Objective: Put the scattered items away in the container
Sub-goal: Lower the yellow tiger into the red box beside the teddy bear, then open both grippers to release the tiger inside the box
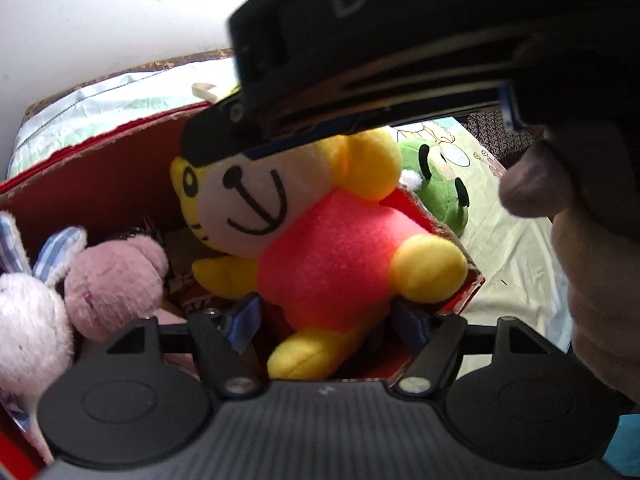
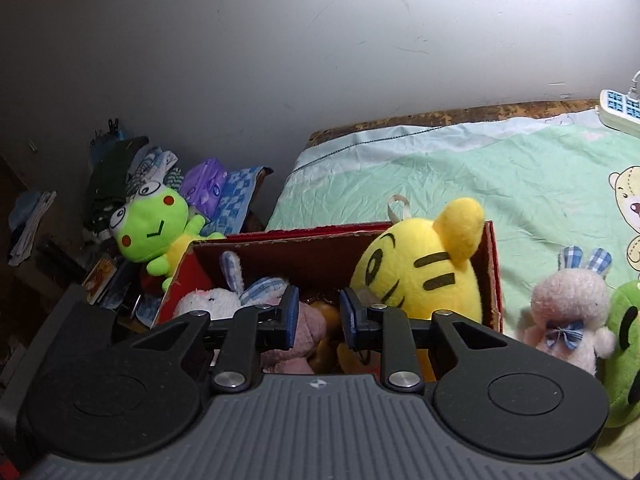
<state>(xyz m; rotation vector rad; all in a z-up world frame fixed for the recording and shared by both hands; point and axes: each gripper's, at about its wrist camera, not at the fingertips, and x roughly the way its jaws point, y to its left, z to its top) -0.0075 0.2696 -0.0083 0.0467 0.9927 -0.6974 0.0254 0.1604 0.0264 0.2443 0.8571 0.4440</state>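
Note:
A yellow tiger plush (image 1: pixel 328 256) in a red shirt stands in the right corner of the red cardboard box (image 1: pixel 100 184). My left gripper (image 1: pixel 328 320) is open, its blue pads flanking the tiger's lower body without visibly squeezing it. The other gripper's black housing (image 1: pixel 400 40) hangs over the tiger's head. In the right wrist view the tiger (image 2: pixel 420 272) pokes above the box (image 2: pixel 300 248) rim. My right gripper (image 2: pixel 319 320) hovers over the box, open by a narrow gap with nothing in it. A white bunny (image 2: pixel 216 300) and a pink plush (image 1: pixel 116 280) lie inside.
On the green bedsheet (image 2: pixel 440 168) right of the box sit a pink bunny (image 2: pixel 568 312) and a green frog (image 2: pixel 624 340). Another green frog (image 2: pixel 152 228) leans outside the box's left corner, by piled clutter. A power strip (image 2: pixel 620 108) lies far right. A hand (image 1: pixel 592 280) holds the right gripper.

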